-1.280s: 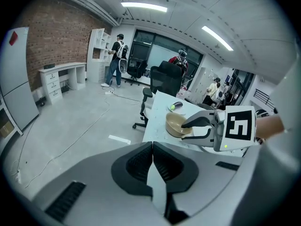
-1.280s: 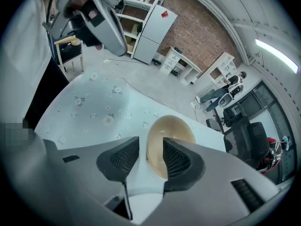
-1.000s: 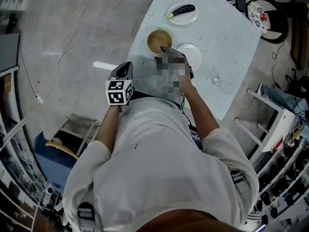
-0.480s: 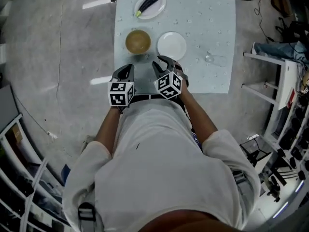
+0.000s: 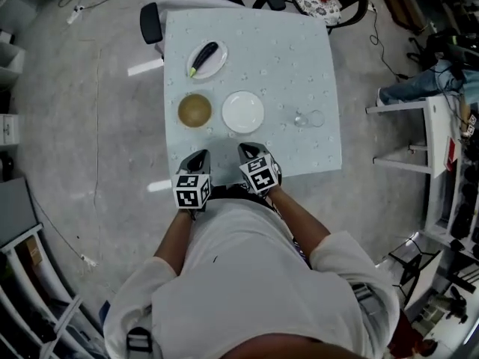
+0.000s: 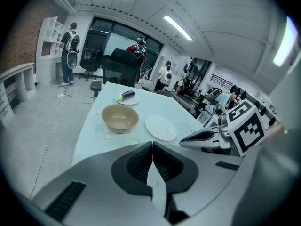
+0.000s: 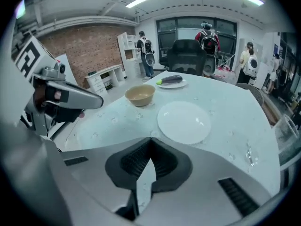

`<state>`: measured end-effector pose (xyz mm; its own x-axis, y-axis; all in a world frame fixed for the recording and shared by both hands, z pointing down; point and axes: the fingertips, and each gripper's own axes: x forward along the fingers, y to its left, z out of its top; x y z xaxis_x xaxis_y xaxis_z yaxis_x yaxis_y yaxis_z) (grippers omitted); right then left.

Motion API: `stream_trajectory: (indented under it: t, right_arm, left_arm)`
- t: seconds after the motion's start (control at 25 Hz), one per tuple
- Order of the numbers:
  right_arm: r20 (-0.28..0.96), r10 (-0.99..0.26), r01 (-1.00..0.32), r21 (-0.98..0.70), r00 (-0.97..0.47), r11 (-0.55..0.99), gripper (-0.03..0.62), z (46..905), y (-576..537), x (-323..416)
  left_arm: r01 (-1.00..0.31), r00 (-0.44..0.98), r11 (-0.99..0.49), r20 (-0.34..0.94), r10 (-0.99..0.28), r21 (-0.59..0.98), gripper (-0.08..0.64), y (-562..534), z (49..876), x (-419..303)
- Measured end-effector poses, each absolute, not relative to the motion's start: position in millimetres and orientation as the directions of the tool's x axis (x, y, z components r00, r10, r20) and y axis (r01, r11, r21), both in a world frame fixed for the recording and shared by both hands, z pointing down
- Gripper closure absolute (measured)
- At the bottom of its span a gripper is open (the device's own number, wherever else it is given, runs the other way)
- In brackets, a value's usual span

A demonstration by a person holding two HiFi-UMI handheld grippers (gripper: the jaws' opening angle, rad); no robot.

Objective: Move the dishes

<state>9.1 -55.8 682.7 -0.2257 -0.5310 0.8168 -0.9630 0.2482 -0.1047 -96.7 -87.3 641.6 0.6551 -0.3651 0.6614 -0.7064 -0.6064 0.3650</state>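
A tan bowl (image 5: 194, 111) and an empty white plate (image 5: 243, 112) sit side by side on the pale blue table (image 5: 299, 51). Behind them is a small plate holding a dark eggplant (image 5: 206, 57). My left gripper (image 5: 200, 157) and right gripper (image 5: 249, 151) hover at the table's near edge, short of both dishes. Each is shut with nothing between its jaws. In the left gripper view the bowl (image 6: 120, 117) and plate (image 6: 161, 126) lie ahead of the left gripper (image 6: 153, 143). In the right gripper view the plate (image 7: 184, 121) lies just beyond the right gripper (image 7: 151, 139), with the bowl (image 7: 140, 94) further left.
A clear glass (image 5: 308, 118) stands right of the white plate. Water drops dot the tabletop. Office chairs (image 5: 153, 22) stand at the table's far side, and a white rack (image 5: 419, 137) is to the right. People stand in the background (image 7: 146, 48).
The right gripper has drawn back from between the bowl and plate to the table's near edge, beside the left one. The head view now takes in the whole table.
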Motion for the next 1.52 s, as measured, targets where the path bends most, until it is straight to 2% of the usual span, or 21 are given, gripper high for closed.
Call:
stream_trajectory:
  t: [0.4, 0.68, 0.88, 1.04, 1.2, 1.52]
  right_arm:
    - [0.733, -0.666, -0.99, -0.116, -0.138, 0.077, 0.595, 644.9, 25.4, 60.1]
    - [0.66, -0.745, -0.994, -0.099, -0.097, 0.042, 0.595, 607.5, 56.7, 67.2]
    - [0.553, -0.833, -0.998, -0.065, -0.03, -0.007, 0.595, 557.2, 35.7, 64.1]
    - [0.459, -0.887, -0.998, -0.028, 0.042, -0.061, 0.595, 501.1, 22.7, 62.4]
    - [0.355, -0.929, -0.994, 0.011, 0.108, -0.111, 0.595, 450.1, 10.2, 58.7]
    - [0.223, -0.96, -0.986, 0.047, 0.167, -0.16, 0.595, 380.9, 14.6, 49.5]
  left_arm:
    - [-0.63, 0.707, -0.687, 0.633, -0.315, 0.363, 0.54, -10.9, 634.1, -29.5]
    - [-0.604, 0.747, -0.703, 0.575, -0.335, 0.375, 0.54, 24.4, 598.1, -15.9]
    - [-0.582, 0.776, -0.748, 0.49, -0.396, 0.318, 0.54, -2.3, 551.2, -24.8]
    - [-0.577, 0.791, -0.793, 0.376, -0.482, 0.196, 0.54, -28.9, 491.6, -31.4]
    - [-0.548, 0.829, -0.812, 0.26, -0.495, 0.2, 0.54, -44.4, 440.4, -42.2]
    - [-0.55, 0.835, -0.82, 0.147, -0.531, 0.159, 0.54, -50.0, 380.4, -70.5]
